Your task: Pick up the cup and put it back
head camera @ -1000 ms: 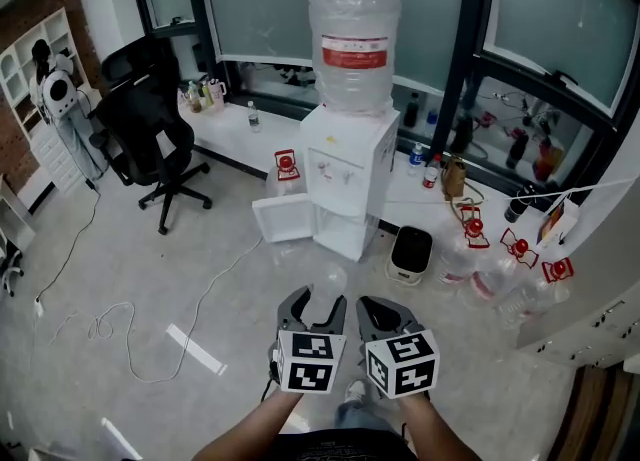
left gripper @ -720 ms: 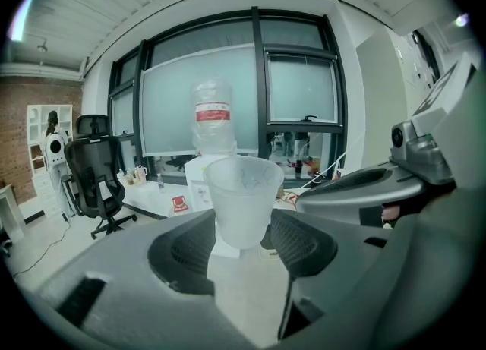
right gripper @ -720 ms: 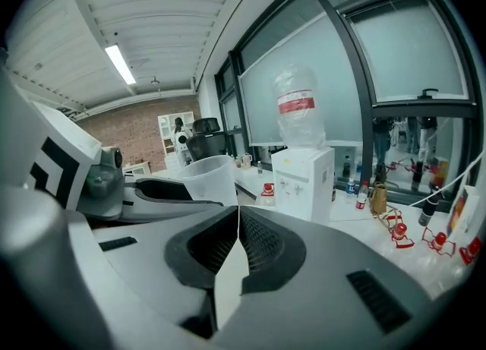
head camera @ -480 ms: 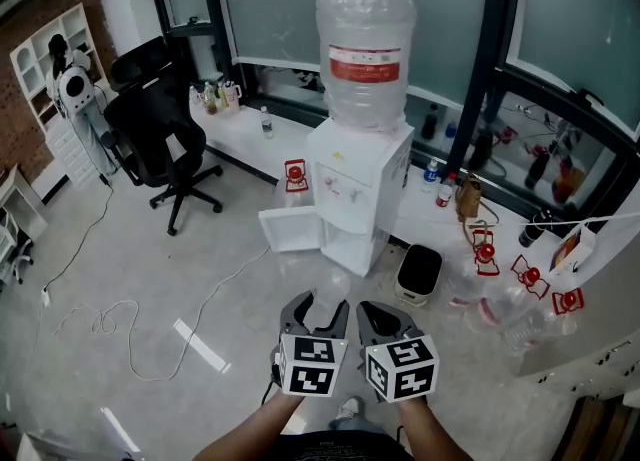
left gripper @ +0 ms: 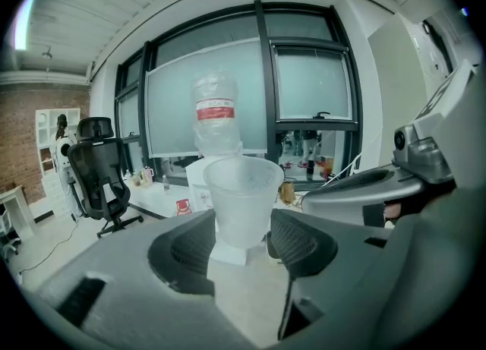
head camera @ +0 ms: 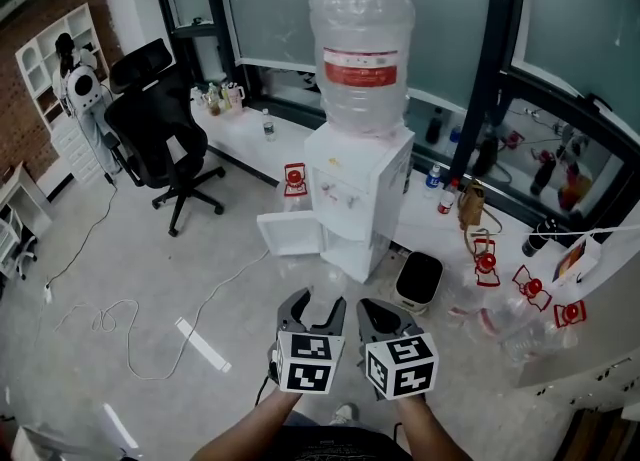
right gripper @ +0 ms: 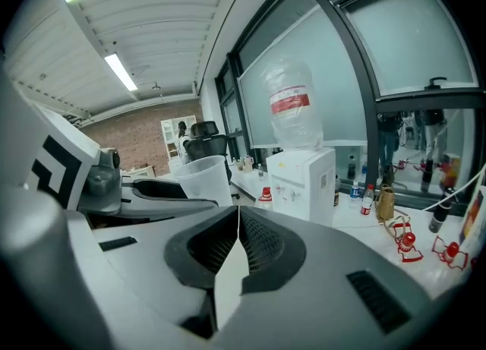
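1. At the far left an office chair (head camera: 160,139) is seen, and a loose cable (head camera: 120,324) lies across the floor between it and the person. A foot could be caught on this cable if the floor is crossed while the cup is watched.
2. The cup (left gripper: 243,193), clear and thin-walled, is held upright off the floor in the left gripper (head camera: 318,304). The jaws are set wide and pressed on its lower sides.
3. The grip is taken low on a tapered wall. The cup could be tipped forward or let slip by a jolt, or buckled if it is squeezed harder.
4. The water dispenser (head camera: 355,199) stands ahead, well apart from the cup, with its lower door swung open. The door could be knocked on approach.
5. The right gripper (right gripper: 238,227) is carried just beside the left, its jaws pressed together on nothing. The cup's rim could be nudged by it because the two are so close.
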### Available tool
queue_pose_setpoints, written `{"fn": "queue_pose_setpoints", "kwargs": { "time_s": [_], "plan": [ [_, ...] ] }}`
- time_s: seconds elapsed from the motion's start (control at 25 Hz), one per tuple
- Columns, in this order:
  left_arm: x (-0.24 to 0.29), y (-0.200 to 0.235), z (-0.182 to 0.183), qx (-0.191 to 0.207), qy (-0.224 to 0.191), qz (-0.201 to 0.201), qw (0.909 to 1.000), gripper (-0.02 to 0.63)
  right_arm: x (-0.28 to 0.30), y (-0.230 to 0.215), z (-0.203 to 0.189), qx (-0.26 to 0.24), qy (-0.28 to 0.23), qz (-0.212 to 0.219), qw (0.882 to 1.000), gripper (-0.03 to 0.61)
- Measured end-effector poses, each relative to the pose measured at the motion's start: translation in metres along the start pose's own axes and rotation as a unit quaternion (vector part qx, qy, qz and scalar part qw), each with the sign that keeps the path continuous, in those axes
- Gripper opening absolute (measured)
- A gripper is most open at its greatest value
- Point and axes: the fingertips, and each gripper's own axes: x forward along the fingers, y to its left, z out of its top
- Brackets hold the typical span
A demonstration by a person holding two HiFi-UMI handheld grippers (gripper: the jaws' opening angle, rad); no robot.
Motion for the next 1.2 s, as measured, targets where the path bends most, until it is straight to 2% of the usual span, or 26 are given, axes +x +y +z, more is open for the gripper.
{"fn": "queue_pose_setpoints", "kwargs": {
  "time_s": [0.68, 1.2],
  "plan": [
    [0.043, 0.006, 0.014, -0.003, -0.01, -0.002, 0.9999, 0.232, 0.027, -0.03, 0.013, -0.008, -0.008, -0.008, 1.0, 0.021],
    [0.123, 0.054, 0.012, -0.023, 0.018, -0.023, 0.9993, 0.232, 0.119, -0.057, 0.035, 0.001, 0.009, -0.023, 1.0, 0.021]
  ]
}}
